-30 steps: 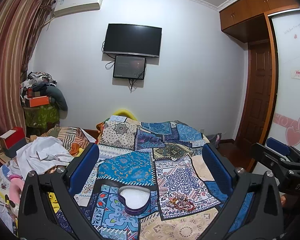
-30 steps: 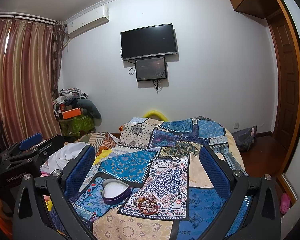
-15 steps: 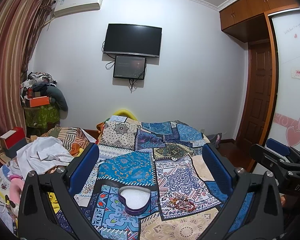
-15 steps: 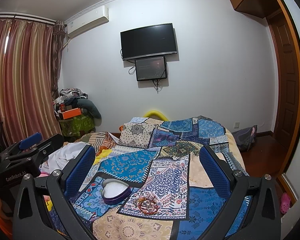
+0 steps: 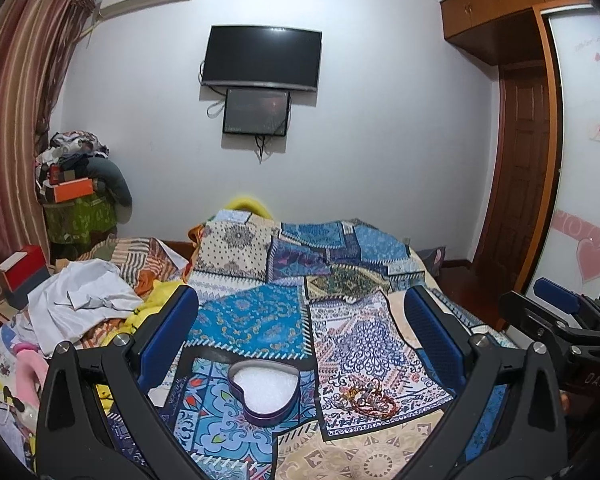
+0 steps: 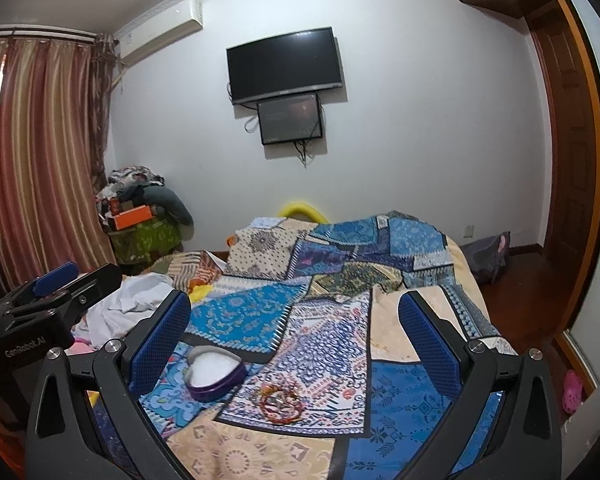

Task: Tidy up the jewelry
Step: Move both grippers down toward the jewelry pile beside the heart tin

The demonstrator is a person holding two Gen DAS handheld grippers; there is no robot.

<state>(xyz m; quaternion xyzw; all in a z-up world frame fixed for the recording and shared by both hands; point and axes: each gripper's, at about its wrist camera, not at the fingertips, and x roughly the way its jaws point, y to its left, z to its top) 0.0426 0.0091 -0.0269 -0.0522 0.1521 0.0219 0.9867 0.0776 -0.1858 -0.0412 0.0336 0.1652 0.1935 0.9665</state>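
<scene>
A purple heart-shaped tin (image 5: 265, 394) with a white lining lies open on the patchwork bedspread; it also shows in the right wrist view (image 6: 215, 373). A tangle of red and gold bracelets (image 5: 364, 397) lies just right of it, and shows in the right wrist view (image 6: 278, 397) too. My left gripper (image 5: 300, 320) is open and empty, held above and behind the tin. My right gripper (image 6: 296, 320) is open and empty, above the bracelets. Each gripper shows at the edge of the other's view.
The patchwork bedspread (image 5: 260, 316) covers the bed. Crumpled white cloth (image 5: 80, 300) and clutter lie at the left. A red box (image 5: 20, 272) and a clothes pile (image 5: 76, 184) stand by the curtain. A wooden door (image 5: 520, 184) is at the right.
Almost nothing has changed. Both grippers stay open and hover in nearly the same place; the right gripper has shifted only slightly.
</scene>
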